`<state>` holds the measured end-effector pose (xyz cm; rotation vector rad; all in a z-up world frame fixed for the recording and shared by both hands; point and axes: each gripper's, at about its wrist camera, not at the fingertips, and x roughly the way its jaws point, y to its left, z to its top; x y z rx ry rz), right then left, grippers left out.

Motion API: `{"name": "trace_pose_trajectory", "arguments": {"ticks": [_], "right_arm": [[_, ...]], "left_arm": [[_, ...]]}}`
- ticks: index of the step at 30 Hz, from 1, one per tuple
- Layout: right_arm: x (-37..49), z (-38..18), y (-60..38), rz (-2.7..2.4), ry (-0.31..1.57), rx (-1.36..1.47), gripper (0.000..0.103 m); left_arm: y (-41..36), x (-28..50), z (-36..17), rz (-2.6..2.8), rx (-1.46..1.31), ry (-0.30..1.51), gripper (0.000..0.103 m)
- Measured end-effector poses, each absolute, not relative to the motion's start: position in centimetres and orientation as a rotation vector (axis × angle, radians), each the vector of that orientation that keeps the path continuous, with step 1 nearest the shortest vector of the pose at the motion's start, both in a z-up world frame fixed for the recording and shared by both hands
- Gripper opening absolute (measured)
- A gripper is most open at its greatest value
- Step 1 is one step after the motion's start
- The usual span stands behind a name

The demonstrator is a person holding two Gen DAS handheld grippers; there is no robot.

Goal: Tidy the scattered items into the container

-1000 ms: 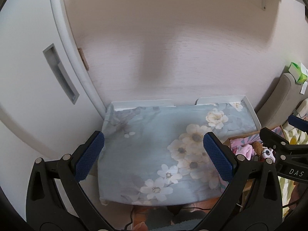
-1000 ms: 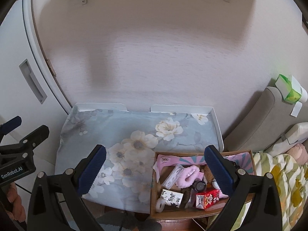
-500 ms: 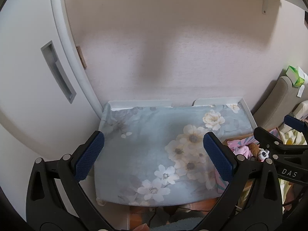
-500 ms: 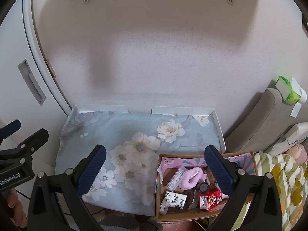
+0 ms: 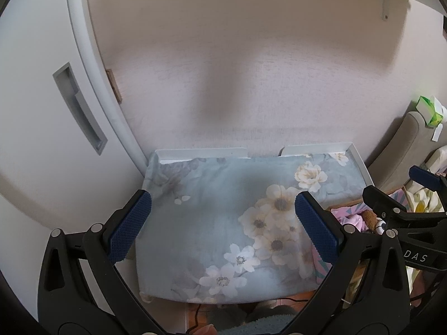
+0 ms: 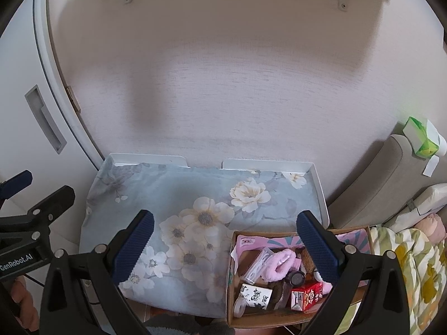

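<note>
A cardboard box (image 6: 230, 287) sits at the front right of a table covered by a floral cloth (image 6: 178, 195). It holds a pink fuzzy item (image 6: 280, 263), a red carton (image 6: 306, 298), a black-and-white carton (image 6: 255, 296), a clear packet (image 6: 258, 263) and a dark round item (image 6: 296, 277). My right gripper (image 6: 225, 245) is open and empty, high above the box's left edge. My left gripper (image 5: 222, 224) is open and empty above the cloth (image 5: 212, 209). The box corner (image 5: 346, 203) shows at the right of the left wrist view.
A white tray rim (image 6: 268, 163) edges the table against the wall. A white door with a recessed handle (image 5: 81, 111) stands at the left. A grey headboard (image 6: 382, 178) with a green tissue pack (image 6: 420, 139) and patterned bedding (image 6: 413, 265) lie at the right.
Both grippers have risen and drawn back from the table, so cloth and box look smaller and lower. Both stay open and empty.
</note>
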<state>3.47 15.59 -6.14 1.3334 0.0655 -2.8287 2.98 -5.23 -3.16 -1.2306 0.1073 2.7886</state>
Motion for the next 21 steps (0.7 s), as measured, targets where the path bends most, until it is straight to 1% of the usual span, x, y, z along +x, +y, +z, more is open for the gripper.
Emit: {"name": "trace_pose_trajectory", "arguments": {"ticks": [11, 21], "right_arm": [[2.6, -6.4, 15.2, -2.833, 0.107, 1.326, 0.102], [2.4, -6.5, 15.2, -2.830, 0.101, 1.334, 0.102]], "left_arm": [[-5.2, 1.9, -3.3, 2.783, -1.239, 0.107, 0.103], [-5.1, 1.5, -3.3, 2.785, -1.213, 0.117, 0.103]]}}
